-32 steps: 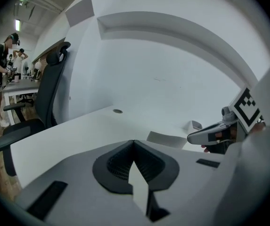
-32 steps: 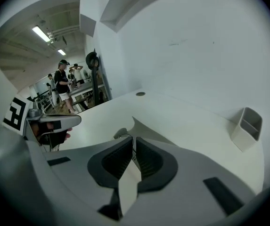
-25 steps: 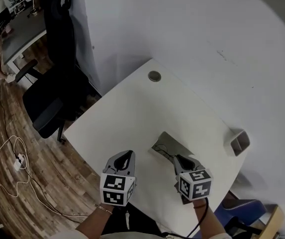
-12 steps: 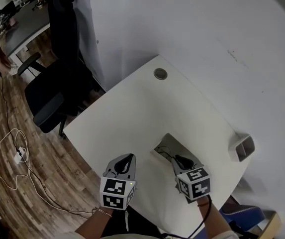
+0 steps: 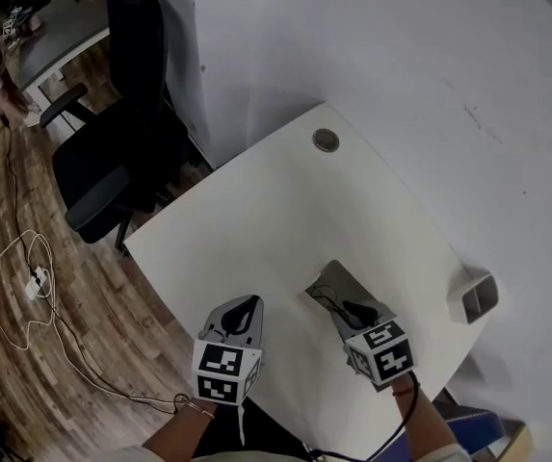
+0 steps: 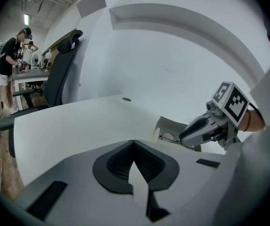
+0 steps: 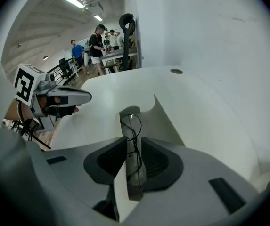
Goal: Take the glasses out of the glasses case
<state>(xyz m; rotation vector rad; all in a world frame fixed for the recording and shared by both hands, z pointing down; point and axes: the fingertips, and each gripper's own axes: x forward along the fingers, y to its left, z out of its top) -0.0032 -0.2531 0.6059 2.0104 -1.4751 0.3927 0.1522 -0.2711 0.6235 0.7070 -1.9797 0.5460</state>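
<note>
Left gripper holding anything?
No. In the left gripper view, the left gripper has its jaws closed together with nothing between them.

White table [image 5: 276,210]; grey glasses case [image 5: 339,279]; black wire-frame glasses [image 7: 132,126].

- Surface [image 5: 256,229]: white, smooth, matt, laminate look.
- Glasses case [image 5: 336,279]: grey, matt, smooth shell.
- Glasses [image 7: 135,124]: thin dark wire frame, looks like metal.
- Left claw [image 6: 134,142], right claw [image 7: 134,142]: grey matt plastic, with dark ribbed pads [image 6: 117,162].
- Floor [image 5: 112,296]: wood planks, faint sheen.
- Chair [image 5: 112,176]: black, matt.
</note>
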